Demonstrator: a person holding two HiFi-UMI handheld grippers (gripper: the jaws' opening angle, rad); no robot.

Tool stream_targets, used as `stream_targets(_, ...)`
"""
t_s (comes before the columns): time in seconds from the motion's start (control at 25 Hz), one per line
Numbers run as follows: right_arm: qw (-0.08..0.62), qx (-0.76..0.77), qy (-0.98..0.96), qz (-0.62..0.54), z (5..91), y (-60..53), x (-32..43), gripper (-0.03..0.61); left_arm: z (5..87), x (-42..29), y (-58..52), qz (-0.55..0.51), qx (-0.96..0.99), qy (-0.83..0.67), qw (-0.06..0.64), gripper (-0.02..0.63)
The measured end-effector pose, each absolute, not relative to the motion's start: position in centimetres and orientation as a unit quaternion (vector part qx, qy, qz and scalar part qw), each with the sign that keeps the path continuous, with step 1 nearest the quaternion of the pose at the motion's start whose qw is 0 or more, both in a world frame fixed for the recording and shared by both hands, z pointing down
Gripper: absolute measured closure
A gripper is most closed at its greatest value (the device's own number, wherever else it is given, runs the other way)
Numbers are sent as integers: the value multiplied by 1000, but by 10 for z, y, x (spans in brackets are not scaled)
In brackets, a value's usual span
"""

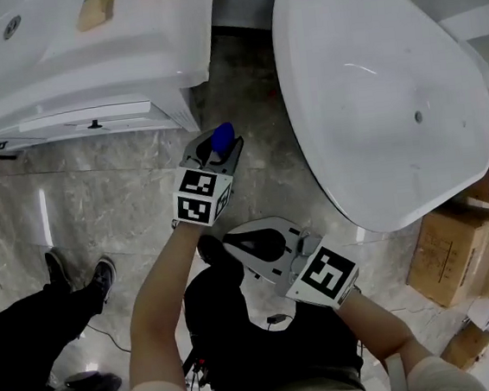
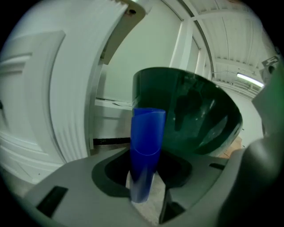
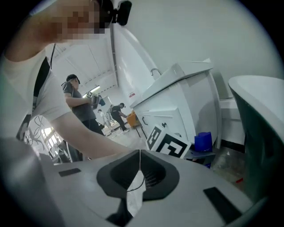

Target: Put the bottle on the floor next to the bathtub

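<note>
A blue bottle (image 1: 222,137) stands upright between the jaws of my left gripper (image 1: 216,154), which is shut on it above the marble floor (image 1: 123,199). It hangs over the gap between the white bathtub (image 1: 381,89) and a white cabinet. In the left gripper view the bottle (image 2: 145,150) rises from the left gripper (image 2: 144,179), with the tub's dark-looking wall (image 2: 195,111) just behind. My right gripper (image 1: 224,246) hangs lower, close to my body, shut and empty. The right gripper (image 3: 139,162) view shows the bottle (image 3: 203,142) beyond the left gripper's marker cube (image 3: 171,144).
A white vanity-like unit (image 1: 83,60) fills the upper left. Cardboard boxes (image 1: 454,251) are stacked at the tub's right end. Another person's legs and shoes (image 1: 80,281) stand on the floor at left. People (image 3: 77,104) are far off in the room.
</note>
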State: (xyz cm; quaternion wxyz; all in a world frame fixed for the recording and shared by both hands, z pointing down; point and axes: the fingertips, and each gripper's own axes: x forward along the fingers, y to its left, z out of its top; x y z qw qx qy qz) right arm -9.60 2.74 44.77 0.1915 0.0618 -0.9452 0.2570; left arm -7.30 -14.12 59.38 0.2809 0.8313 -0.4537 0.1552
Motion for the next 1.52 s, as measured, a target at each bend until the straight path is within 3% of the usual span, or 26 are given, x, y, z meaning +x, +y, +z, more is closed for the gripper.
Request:
stream_targets(0.76, 201, 56, -964, 163, 667, 5, -89, 549, 823, -33, -229, 165, 848, -456, 214, 408)
stream_targets(1.2, 182, 108, -956, 203, 711, -12, -61, 549, 893, -19, -255, 200, 837, -459, 221, 408)
stream_targets(1.52, 224, 143, -948, 176, 728, -15, -43, 549, 929, -4, -268, 214, 832, -462, 221, 408)
